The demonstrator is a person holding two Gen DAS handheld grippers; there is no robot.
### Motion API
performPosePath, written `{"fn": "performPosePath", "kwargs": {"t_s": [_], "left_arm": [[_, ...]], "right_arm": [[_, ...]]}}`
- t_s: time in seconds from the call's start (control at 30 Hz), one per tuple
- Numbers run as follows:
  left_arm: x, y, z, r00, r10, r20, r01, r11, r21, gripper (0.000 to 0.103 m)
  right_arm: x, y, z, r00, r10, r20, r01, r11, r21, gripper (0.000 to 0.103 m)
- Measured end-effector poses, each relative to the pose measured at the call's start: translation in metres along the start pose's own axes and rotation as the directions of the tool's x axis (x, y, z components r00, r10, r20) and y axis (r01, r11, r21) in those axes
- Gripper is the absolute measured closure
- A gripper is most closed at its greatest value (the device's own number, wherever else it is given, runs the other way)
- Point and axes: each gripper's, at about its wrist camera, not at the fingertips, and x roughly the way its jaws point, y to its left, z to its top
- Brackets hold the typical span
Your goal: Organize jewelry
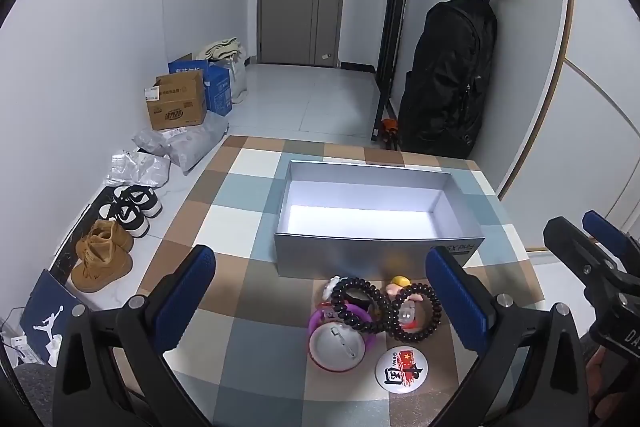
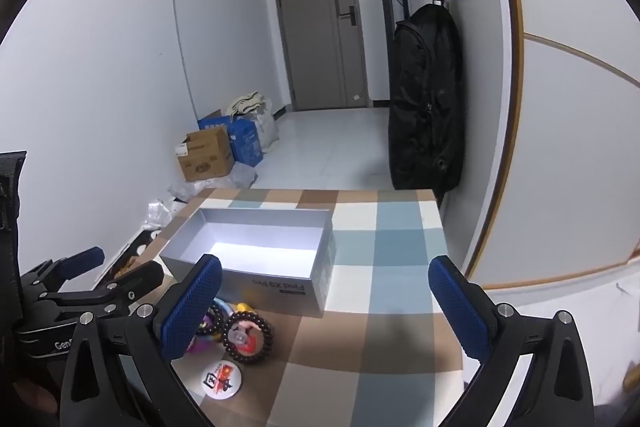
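Note:
An open silver box (image 1: 376, 255) (image 2: 280, 291) stands on the checked tablecloth (image 1: 240, 267). In front of it lies a small heap. It holds two dark bead bracelets (image 1: 335, 301) (image 1: 436, 303), a purple ring (image 1: 316, 323), a white pin badge face down (image 1: 338, 347) and a small yellow and pink charm (image 1: 400, 283). A round badge with a red flag (image 1: 401, 367) (image 2: 220, 379) lies beside them. My left gripper (image 1: 320, 259) hovers open above the heap, holding nothing. My right gripper (image 2: 325, 267) is open too, right of the heap, with one bracelet (image 2: 269, 337) near its left finger.
Left of the table, shoes (image 1: 104, 259), plastic parcels (image 1: 180, 143) and cardboard boxes (image 1: 176, 107) line the floor. A black backpack (image 1: 448, 75) hangs by the wall behind the table's far right corner. The cloth right of the box (image 2: 392, 267) is bare.

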Motion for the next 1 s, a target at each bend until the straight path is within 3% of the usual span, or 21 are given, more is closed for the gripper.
{"fn": "performPosePath", "kwargs": {"t_s": [0.03, 1.0], "left_arm": [[0.0001, -0.0003, 0.0004, 1.000, 0.006, -0.011, -0.006, 1.000, 0.005, 0.001], [-0.0009, 0.0003, -0.0012, 1.000, -0.015, 0.002, 0.015, 1.000, -0.001, 0.001]], "right_arm": [[0.0027, -0.0160, -0.0039, 1.000, 0.007, 0.004, -0.007, 0.999, 0.040, 0.000], [0.0030, -0.0123, -0.0042, 1.000, 0.016, -0.006, -0.016, 0.999, 0.033, 0.000]]}}
